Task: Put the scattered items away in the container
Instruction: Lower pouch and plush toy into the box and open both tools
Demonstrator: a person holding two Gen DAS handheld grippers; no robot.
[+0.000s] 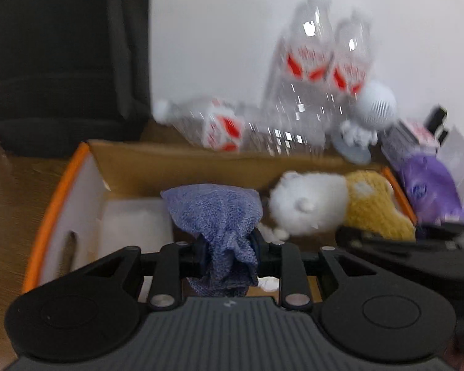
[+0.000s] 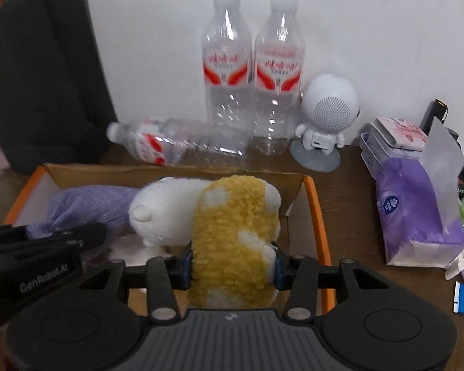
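Note:
An open cardboard box with an orange rim [image 1: 46, 216] [image 2: 317, 216] stands on the wooden table. My left gripper [image 1: 229, 252] is shut on a blue-purple knitted cloth [image 1: 216, 213] and holds it over the box; the cloth also shows in the right wrist view [image 2: 86, 204]. My right gripper [image 2: 232, 266] is shut on a yellow and white plush toy [image 2: 232, 241], held over the right part of the box. The toy's white head [image 1: 306, 207] points left. The left wrist view is blurred.
Two clear bottles [image 2: 250, 77] stand behind the box and a third [image 2: 176, 143] lies on its side. A white robot-shaped speaker [image 2: 324, 114] stands to their right. A purple tissue pack [image 2: 417, 213] and small boxes [image 2: 393, 142] sit at right. A black bag [image 2: 43, 71] stands at left.

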